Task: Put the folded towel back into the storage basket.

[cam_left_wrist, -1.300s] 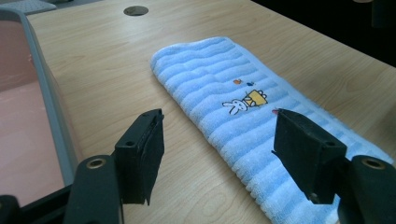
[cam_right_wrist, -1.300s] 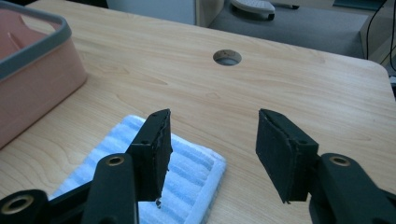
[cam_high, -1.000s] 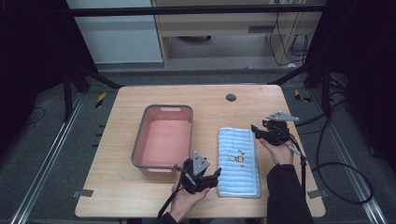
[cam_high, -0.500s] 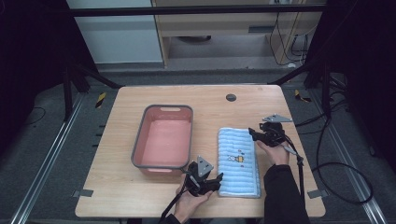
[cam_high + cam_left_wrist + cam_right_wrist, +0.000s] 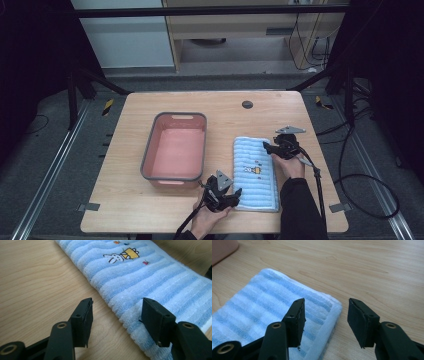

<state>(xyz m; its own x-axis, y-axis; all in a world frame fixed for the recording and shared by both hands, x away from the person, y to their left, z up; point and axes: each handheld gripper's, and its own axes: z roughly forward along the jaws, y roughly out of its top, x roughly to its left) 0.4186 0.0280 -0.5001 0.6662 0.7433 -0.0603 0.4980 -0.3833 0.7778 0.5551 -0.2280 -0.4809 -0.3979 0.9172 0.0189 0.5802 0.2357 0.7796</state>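
Straddling the towel's (image 5: 155, 290) near-left edge, left gripper (image 5: 116, 315) sits with jaws part open, one over bare wood, one over the pile; they've just been closing, and the edge is between them but not pinched. Nothing held. High view puts it (image 5: 239, 192) at the towel's (image 5: 255, 172) near-left corner.

Right gripper (image 5: 325, 317) same story at the far-right corner: jaws part open, one over the cloth, the other over bare surface, hem between, no contact I can confirm. Seen from above (image 5: 267, 147) at the towel's far right end.

Towel lies flat on the surface (image 5: 150, 210), blue striped, rabbit print up, just right of the pink basin (image 5: 174, 150), which looks empty.

Step, as I read it: pre-grasp on two diagonal corners, probably to fold or lift into the basin. Next move needs both grippers lower so the bottom jaw gets under the hem, then close. Risk: pinching the top pile only and slipping off.
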